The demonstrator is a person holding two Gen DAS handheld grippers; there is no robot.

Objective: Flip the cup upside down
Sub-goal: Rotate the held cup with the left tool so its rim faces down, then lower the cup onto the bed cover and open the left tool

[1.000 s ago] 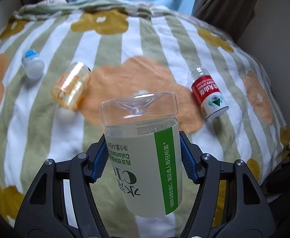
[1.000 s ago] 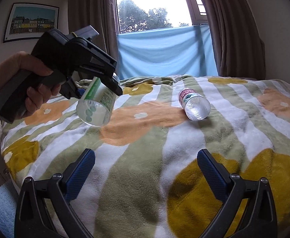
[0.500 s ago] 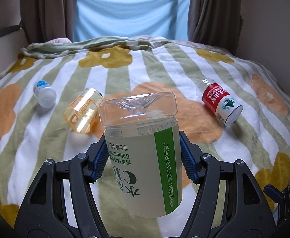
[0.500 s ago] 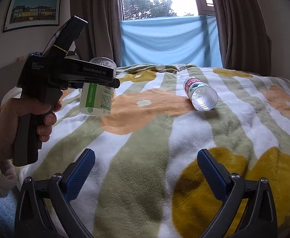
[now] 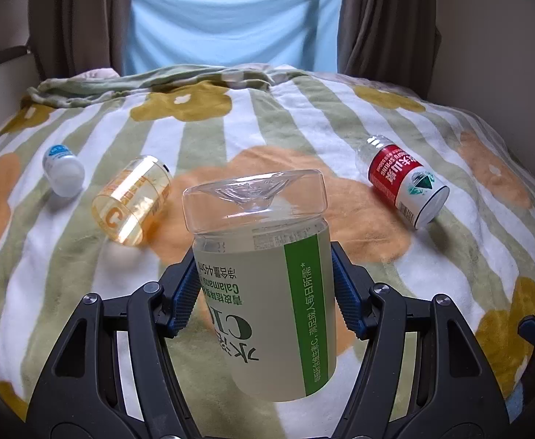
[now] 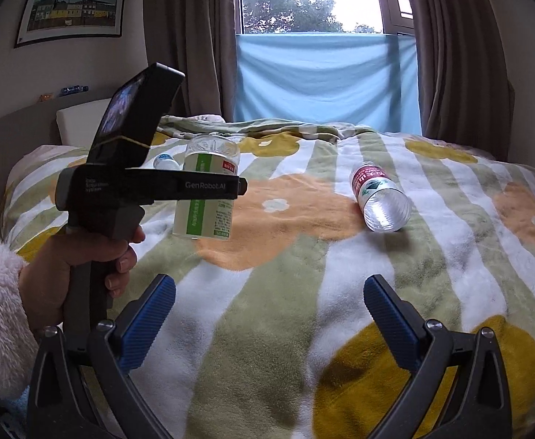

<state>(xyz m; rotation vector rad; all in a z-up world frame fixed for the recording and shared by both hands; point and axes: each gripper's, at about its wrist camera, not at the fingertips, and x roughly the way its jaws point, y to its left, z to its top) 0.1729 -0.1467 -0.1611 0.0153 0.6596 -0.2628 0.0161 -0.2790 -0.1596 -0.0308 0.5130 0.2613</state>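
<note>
1. Left wrist view: my left claw [image 5: 264,292] is clenched on the clear plastic cup with the green-and-white label [image 5: 267,285], held base-up above the striped flower-print bed blanket [image 5: 304,117]. An orange-tinted clear cup [image 5: 132,201], a small white blue-capped bottle [image 5: 63,170] and a red-labelled water bottle [image 5: 401,186] lie beyond.
2. Right wrist view: my right claw [image 6: 269,320] is released, grasping nothing; the cup [image 6: 207,190] hangs inverted over the blanket's left side.

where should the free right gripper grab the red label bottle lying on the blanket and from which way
Grip the red-label bottle across its round body at the label, coming down from above with the right gripper, fingers on either side. It lies on its side on the soft blanket, so the long cylindrical wall is the exposed part, and pinching across it should stop rolling.
</note>
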